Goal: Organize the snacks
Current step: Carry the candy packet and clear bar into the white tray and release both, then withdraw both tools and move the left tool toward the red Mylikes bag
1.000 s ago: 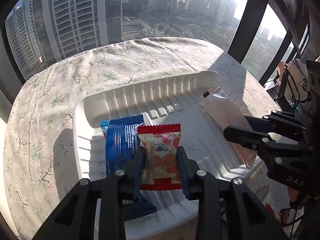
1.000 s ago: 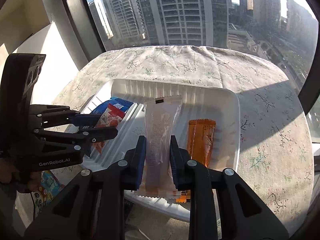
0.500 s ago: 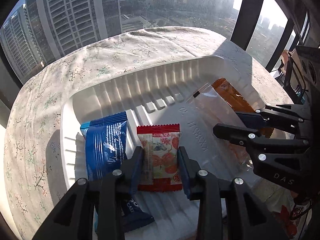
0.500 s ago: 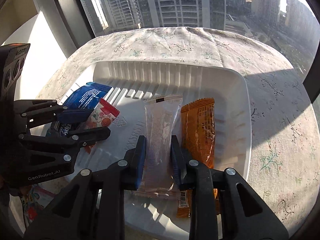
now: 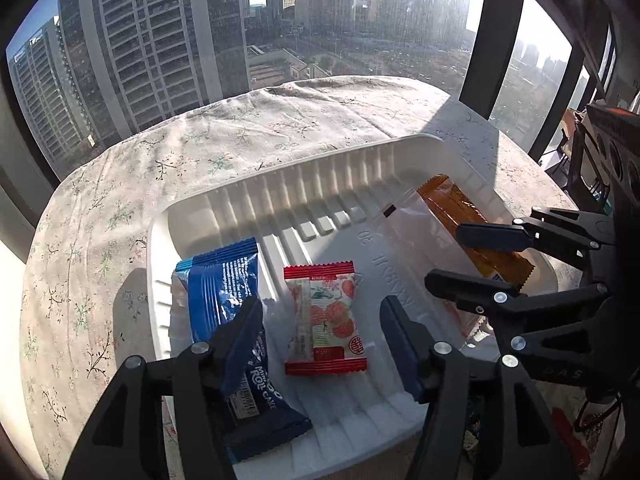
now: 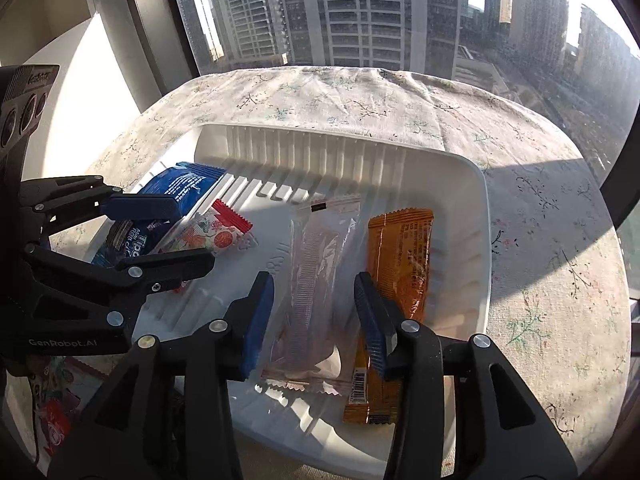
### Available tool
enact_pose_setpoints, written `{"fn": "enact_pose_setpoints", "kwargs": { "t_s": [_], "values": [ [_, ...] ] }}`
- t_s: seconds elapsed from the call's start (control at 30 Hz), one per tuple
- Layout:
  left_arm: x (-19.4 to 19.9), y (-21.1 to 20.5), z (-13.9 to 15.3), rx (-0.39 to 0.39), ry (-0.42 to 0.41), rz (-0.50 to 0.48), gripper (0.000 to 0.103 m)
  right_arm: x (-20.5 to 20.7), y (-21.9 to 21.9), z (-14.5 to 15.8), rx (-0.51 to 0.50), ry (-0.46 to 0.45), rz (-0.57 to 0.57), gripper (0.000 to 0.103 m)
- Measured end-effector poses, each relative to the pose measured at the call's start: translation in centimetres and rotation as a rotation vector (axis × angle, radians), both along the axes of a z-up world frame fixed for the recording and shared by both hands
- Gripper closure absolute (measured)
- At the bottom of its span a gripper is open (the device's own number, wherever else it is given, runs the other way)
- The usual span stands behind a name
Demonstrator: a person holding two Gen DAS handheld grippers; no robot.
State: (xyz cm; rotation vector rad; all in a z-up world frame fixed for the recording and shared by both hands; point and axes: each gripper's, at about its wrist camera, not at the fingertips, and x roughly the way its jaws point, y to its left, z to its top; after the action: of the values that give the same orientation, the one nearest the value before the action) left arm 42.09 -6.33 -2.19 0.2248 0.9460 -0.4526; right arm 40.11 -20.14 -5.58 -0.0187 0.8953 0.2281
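Observation:
A white ribbed tray [image 5: 360, 160] [image 6: 480, 240] on a flowered cloth holds several snacks. In the left wrist view a red-edged strawberry packet [image 5: 324, 316] lies flat between the fingers of my left gripper [image 5: 320, 316], whose jaws are opening and no longer touch it. A blue roll-cake packet [image 5: 224, 292] lies to its left, partly under the left finger. In the right wrist view a clear wafer packet [image 6: 316, 280] rests between the fingers of my right gripper [image 6: 316, 292], jaws opening, pads off it. An orange bar [image 6: 400, 256] lies just right of it.
The round table's flowered cloth [image 5: 100, 240] [image 6: 552, 280] surrounds the tray. Large windows with dark frames [image 5: 492, 40] stand right behind the table. More snack packets [image 6: 52, 416] lie low at the near left, off the tray.
Both grippers lowered their packets into the tray, then spread their jaws. The strawberry packet and the clear wafer packet now lie free on the tray floor.

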Motion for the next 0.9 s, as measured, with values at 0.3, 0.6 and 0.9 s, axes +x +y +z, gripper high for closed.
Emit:
{"fn": "enact_pose_setpoints", "kwargs": {
  "t_s": [0.3,0.6,0.9],
  "values": [
    [-5.0,3.7,4.9,-0.058,-0.127,0.020,0.011,-3.7,-2.6,5.2,0.061,-0.143,-0.044,0.030],
    [-15.0,7.8,7.2,-0.122,-0.210,0.026,0.001,-14.7,-5.9,11.2,0.214,-0.319,-0.042,0.011],
    [-23.9,11.4,3.9,-0.175,-0.178,0.096,0.001,-29.0,-4.5,9.5,0.325,-0.373,0.025,0.005]
  ]
}}
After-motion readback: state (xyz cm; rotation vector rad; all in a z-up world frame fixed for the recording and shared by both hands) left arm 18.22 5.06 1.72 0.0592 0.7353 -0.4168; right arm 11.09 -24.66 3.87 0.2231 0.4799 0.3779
